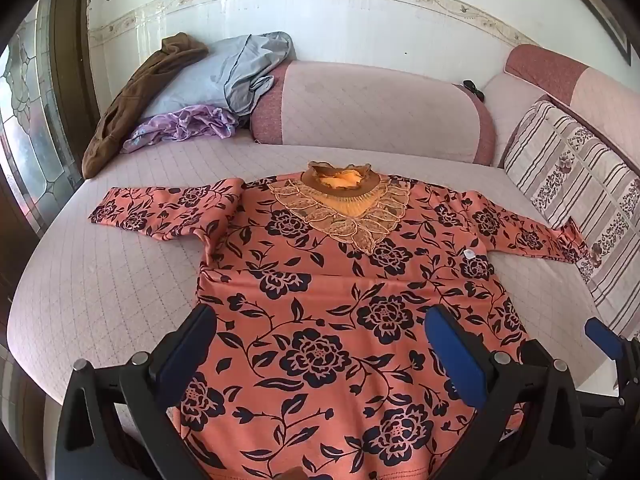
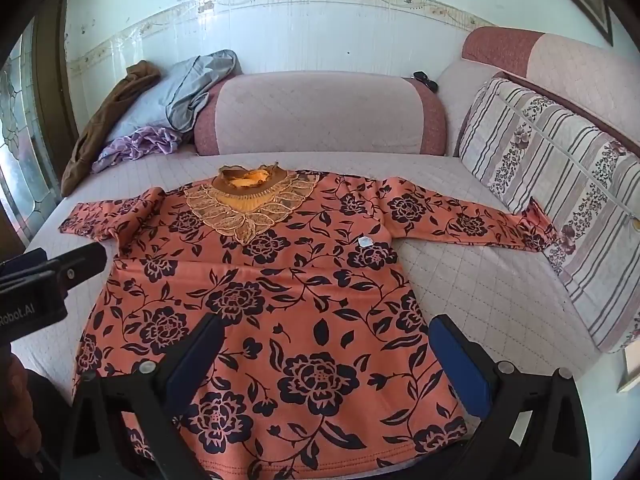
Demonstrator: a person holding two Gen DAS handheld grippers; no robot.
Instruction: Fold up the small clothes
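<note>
We are at the very start of the fold: the orange floral blouse (image 1: 340,300) lies face up and spread flat on the quilted sofa seat (image 1: 100,280), its lace collar (image 1: 340,208) at the far end from us and both sleeves stretched out sideways.

Our left gripper (image 1: 320,352) hovers over the near hem with its jaws spread wide and nothing between them. Our right gripper (image 2: 324,360) sits just beside it, equally spread and empty, above the hem's right half.

Ahead of the left gripper and off to its left lies the left sleeve (image 1: 160,212). The right sleeve (image 2: 472,216) runs away to the right gripper's far right, its cuff touching the striped cushion (image 2: 560,216).

We judge that no fold is made yet. Next we would need to pinch a sleeve or a side edge and carry it inward across the body, keeping the fabric flat.
</note>
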